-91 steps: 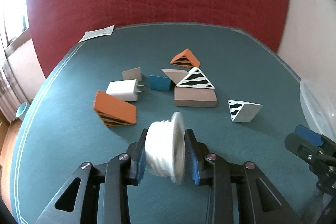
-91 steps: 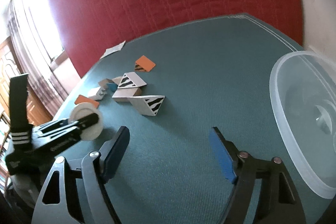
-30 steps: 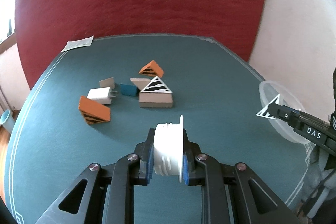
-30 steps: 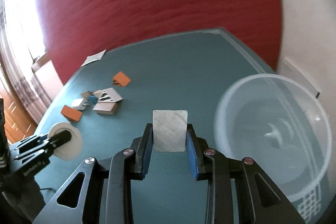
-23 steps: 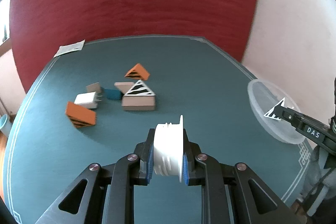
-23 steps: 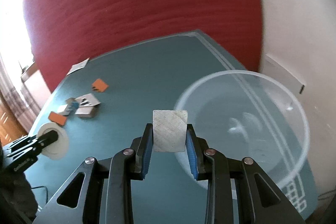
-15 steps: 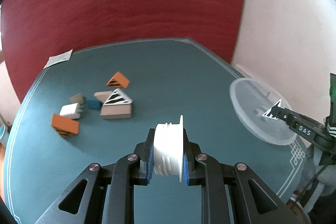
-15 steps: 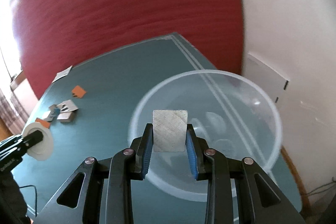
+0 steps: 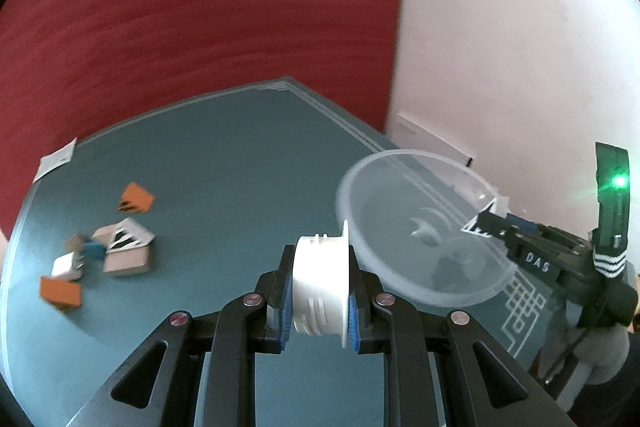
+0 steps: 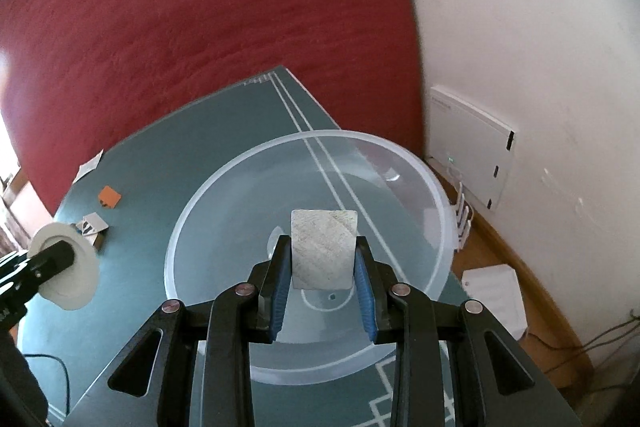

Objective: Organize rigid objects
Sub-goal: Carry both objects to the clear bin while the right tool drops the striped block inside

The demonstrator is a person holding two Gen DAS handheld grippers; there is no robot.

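Two hand-held grippers, each clamped on one item, appear above a teal table (image 9: 240, 147) set before a red wall (image 9: 200, 7). Left gripper (image 9: 318, 301): its blue pads press both sides of a white ribbed plastic fitting (image 9: 320, 285) with a thin flange, held just to the left of the clear plastic bowl (image 9: 384, 283) and not over its opening. Right gripper (image 10: 323, 271): its jaws grasp a wedge block (image 10: 323, 249) whose plain pale face turns toward the right wrist camera; the block hangs over the bowl's interior, clear of its floor. In the left wrist view the same block shows a black-striped white face at the right gripper's tip, inside the bowl's far rim. Left on the table, well apart from the bowl, lies a blurred cluster: an orange wedge (image 9: 136, 198), a striped white wedge (image 9: 129, 235) resting on a tan block (image 9: 127, 261), a small blue piece (image 9: 94, 250), a white charger plug (image 9: 67, 265) and a second orange wedge (image 9: 60, 291). White paper slip (image 9: 58, 159) lies at the table's far edge.
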